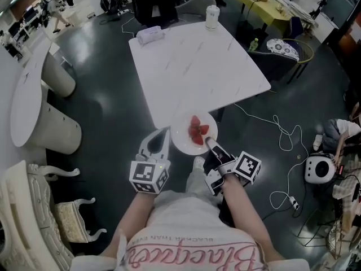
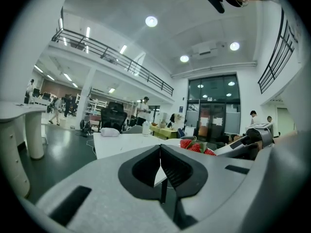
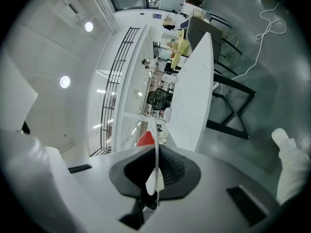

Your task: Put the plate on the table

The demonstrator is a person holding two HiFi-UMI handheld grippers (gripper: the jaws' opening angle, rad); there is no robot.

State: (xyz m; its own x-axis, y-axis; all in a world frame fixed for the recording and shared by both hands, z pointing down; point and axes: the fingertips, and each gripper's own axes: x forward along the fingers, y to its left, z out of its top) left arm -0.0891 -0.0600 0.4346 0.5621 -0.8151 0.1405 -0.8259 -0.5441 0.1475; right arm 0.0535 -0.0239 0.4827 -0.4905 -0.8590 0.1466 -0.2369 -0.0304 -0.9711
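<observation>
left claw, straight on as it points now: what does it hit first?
Likely the near edge of the table, just ahead of the shut left claw. The plate, held in the right claw, lies just right of that line; depth is unclear.

left gripper (image 1: 164, 133): fingers (image 2: 145, 168) together | right gripper (image 1: 210, 144): fingers (image 3: 173, 171) clamped; both forward

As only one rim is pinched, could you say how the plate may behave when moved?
The plate looks rigid, so it should not sag. Held by the right tool at one edge, it may tilt. The strawberries lie loose and could slide.
</observation>
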